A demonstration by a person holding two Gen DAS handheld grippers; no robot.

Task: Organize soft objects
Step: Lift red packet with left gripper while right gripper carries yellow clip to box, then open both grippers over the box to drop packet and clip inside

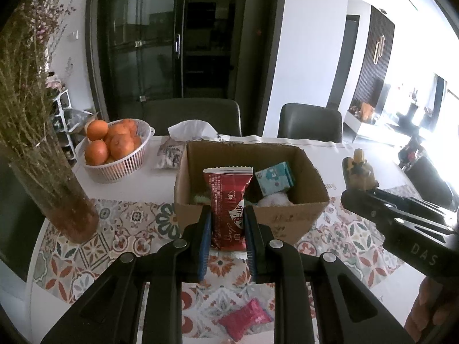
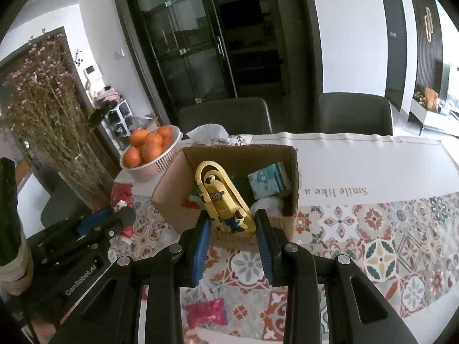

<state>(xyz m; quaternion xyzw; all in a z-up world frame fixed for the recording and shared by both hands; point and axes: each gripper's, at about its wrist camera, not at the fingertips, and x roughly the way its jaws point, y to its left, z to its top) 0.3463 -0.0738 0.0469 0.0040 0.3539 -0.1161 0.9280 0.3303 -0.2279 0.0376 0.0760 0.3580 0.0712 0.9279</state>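
My left gripper [image 1: 228, 212] is shut on a red snack packet [image 1: 226, 195], which stands upright just in front of the open cardboard box [image 1: 289, 220]. In the right wrist view my right gripper [image 2: 233, 218] is shut on a yellow banana-shaped cartoon toy [image 2: 221, 192], held over the near rim of the box [image 2: 169, 197]. Inside lie a teal tissue pack [image 2: 268, 182] and a white fluffy thing [image 2: 266, 205]. Each gripper shows in the other's view: the right gripper [image 1: 355, 192] with the toy [image 1: 358, 169], the left gripper [image 2: 114, 218] with the packet [image 2: 122, 195].
A pink packet [image 1: 245, 319] lies on the patterned cloth below the grippers. At the left stand a glass vase of dried flowers [image 1: 57, 195] and a white basket of oranges [image 1: 114, 146]. A tissue box [image 1: 192, 130] and two dark chairs are behind the cardboard box.
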